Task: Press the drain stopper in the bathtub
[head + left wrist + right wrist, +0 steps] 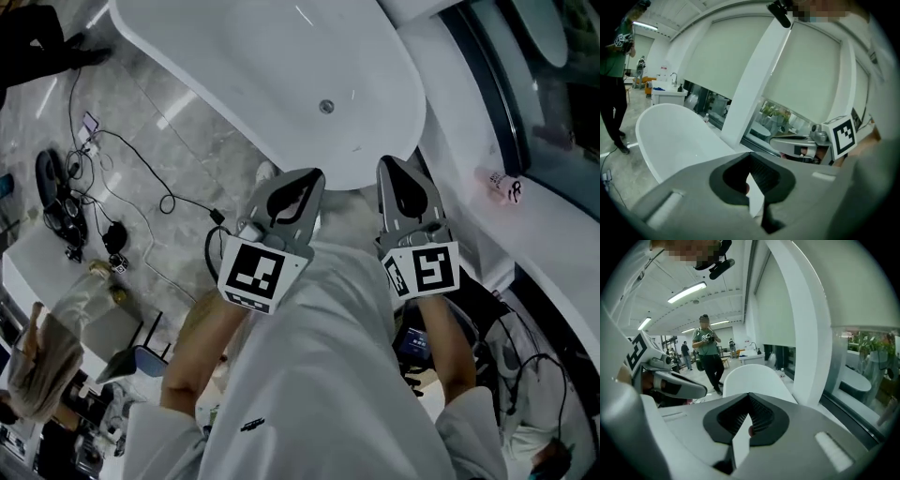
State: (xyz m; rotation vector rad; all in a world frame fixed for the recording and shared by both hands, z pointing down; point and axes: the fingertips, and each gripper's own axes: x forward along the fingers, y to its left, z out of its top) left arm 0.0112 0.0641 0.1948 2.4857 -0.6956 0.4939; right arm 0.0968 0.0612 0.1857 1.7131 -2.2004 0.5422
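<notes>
The white bathtub lies ahead of me, with the small round metal drain stopper in its floor. Both grippers are held side by side in front of my body, short of the tub's near rim. My left gripper is shut with nothing in it, and my right gripper is shut and empty too. In the left gripper view the left gripper points past the bathtub, with the right gripper beside it. In the right gripper view the right gripper points over the bathtub.
Cables and gear lie on the marble floor left of the tub. A white ledge with a small bottle runs along the window on the right. A white column stands behind the tub. A person in green stands beyond it.
</notes>
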